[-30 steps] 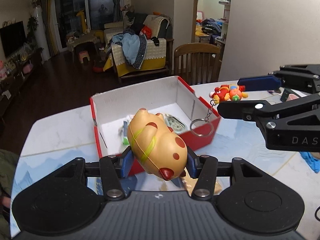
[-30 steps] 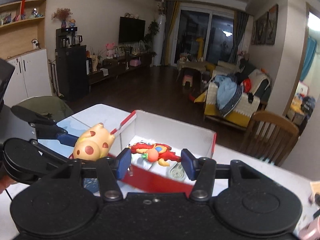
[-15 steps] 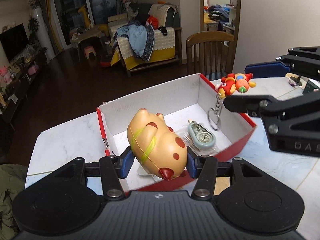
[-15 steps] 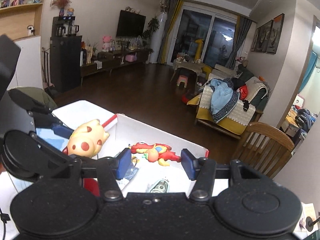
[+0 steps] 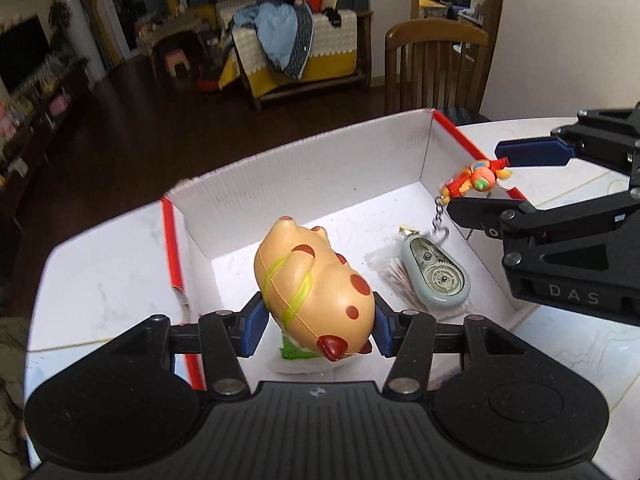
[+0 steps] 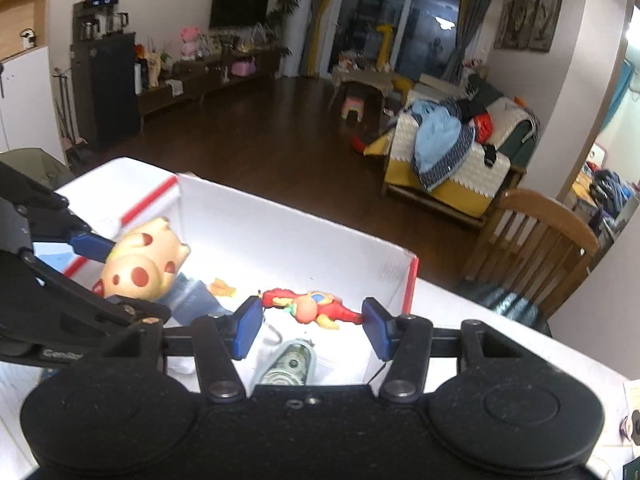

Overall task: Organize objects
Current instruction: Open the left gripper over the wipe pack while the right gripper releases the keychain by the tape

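My left gripper [image 5: 318, 330] is shut on a tan pig toy [image 5: 314, 284] with red spots and holds it over the near left part of the open red-and-white box [image 5: 304, 172]. The pig also shows in the right wrist view [image 6: 138, 262]. My right gripper [image 6: 310, 326] is shut on a red and orange figure keychain [image 6: 310, 306] and holds it over the box's right side; its chain and ring hang down in the left wrist view [image 5: 478, 178]. A grey-blue oval gadget [image 5: 436, 272] lies on the box floor on a clear packet.
The box [image 6: 280, 236] stands on a white marble table [image 5: 100, 276]. A green-and-white packet [image 5: 296, 354] lies under the pig. A wooden chair [image 5: 436, 64] stands behind the table, with a sofa and dark floor beyond.
Both grippers have moved forward over the box with their toys still held. The pig and the keychain now hang above the box's inside instead of in front of it.
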Demonstrator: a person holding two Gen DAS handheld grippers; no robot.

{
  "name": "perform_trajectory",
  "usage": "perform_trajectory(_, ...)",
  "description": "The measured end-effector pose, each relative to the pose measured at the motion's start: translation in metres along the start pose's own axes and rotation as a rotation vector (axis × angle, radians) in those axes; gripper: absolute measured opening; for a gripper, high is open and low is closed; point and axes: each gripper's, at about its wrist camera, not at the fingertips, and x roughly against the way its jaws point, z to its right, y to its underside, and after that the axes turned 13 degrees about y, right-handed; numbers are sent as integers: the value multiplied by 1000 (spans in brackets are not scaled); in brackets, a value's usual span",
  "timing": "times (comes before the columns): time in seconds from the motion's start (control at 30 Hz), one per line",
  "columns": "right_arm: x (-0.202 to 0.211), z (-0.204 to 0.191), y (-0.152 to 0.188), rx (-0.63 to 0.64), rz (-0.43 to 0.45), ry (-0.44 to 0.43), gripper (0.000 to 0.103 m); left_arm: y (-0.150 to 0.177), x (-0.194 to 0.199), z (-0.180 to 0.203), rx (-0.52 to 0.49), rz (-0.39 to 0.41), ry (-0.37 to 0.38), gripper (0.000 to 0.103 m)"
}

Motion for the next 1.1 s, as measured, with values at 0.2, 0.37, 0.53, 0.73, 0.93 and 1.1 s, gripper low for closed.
perform_trajectory(0.2,-26,-2,3,0,-47,17,54,-6,-22,-9,7,-27,-10,52)
perform_trajectory(0.37,-46,-2,5,1,-88,17,54,-10,-38,-11,-7,-53,-20,52)
perform_trajectory(0.53,-71,0,12,8,-140,14,54,-12,-50,-12,-17,-77,-19,53)
perform_trajectory(0.73,-82,-1,19,23,-180,-4,54,-14,-58,-12,-25,-106,-13,53)
perform_trajectory(0.93,-81,-1,19,14,-179,-7,56,-10,-63,-16,-16,-124,1,53)
perform_trajectory(1.1,-76,-1,20,30,-167,-27,66,-8,-63,-20,33,-136,15,62)
